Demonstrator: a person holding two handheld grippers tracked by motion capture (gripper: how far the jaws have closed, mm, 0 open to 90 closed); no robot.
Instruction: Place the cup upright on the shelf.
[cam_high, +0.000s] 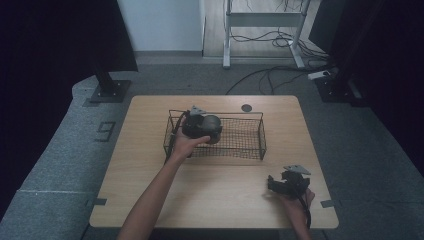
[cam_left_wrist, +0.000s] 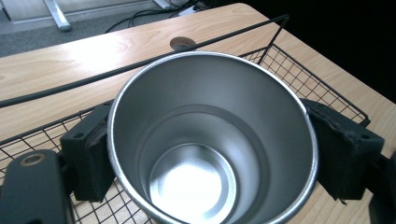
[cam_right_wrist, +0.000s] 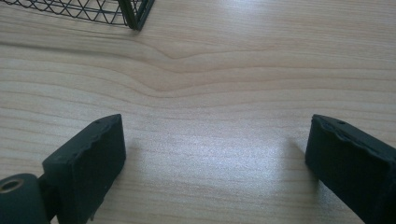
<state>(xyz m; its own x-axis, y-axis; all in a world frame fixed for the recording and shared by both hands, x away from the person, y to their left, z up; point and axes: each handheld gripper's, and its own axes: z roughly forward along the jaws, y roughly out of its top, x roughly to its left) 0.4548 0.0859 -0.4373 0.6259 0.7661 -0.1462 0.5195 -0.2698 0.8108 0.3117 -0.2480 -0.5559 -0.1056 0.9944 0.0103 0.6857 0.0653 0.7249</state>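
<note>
1. Steel, bare and shiny inside, the cup (cam_left_wrist: 212, 140) sits clamped between the left gripper (cam_left_wrist: 212, 154)'s two black fingers (cam_left_wrist: 91, 158), one pressed to each side of its wall, its open mouth facing the camera.
2. From the high view, the left gripper (cam_high: 197, 125) holds the cup (cam_high: 211, 127) over the left end of the black wire basket (cam_high: 250, 142), which stands toward the far edge of the desk (cam_high: 150, 170), about midway along it.
3. Whether the cup touches the basket floor cannot be told.
4. Near the desk's near right corner, the right gripper (cam_high: 272, 184) rests low over the bare wood, its fingers (cam_right_wrist: 88, 158) spread wide with nothing between them.
5. A corner of the basket (cam_right_wrist: 135, 14) shows beyond those fingers.
</note>
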